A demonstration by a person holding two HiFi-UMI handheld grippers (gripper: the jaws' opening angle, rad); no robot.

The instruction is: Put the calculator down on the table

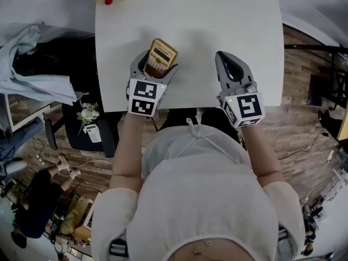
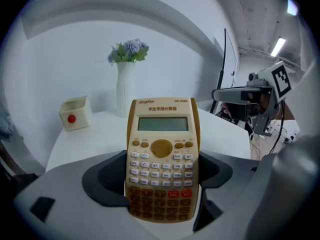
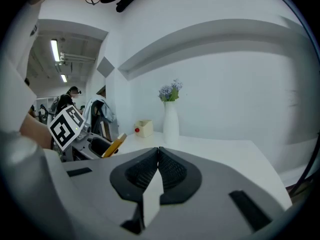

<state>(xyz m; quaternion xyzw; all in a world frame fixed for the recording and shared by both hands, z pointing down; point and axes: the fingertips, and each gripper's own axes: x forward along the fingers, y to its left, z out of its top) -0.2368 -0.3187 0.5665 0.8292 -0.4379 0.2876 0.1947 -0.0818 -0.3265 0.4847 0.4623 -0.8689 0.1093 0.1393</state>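
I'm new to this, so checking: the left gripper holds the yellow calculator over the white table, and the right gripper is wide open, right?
Not quite. The right gripper is shut, jaws pressed together on nothing, as the right gripper view shows. The left gripper does hold the yellow calculator over the white table.

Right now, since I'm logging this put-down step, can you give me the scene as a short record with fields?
left gripper: shut on the calculator, jaws on the sides of its lower keypad
calculator state: keys face the gripper's camera, display end points away; not yet laid flat
right gripper: shut, nothing between its jaws, over the table's near right part
table: white
far end of table: vase with flowers, small box with a red button
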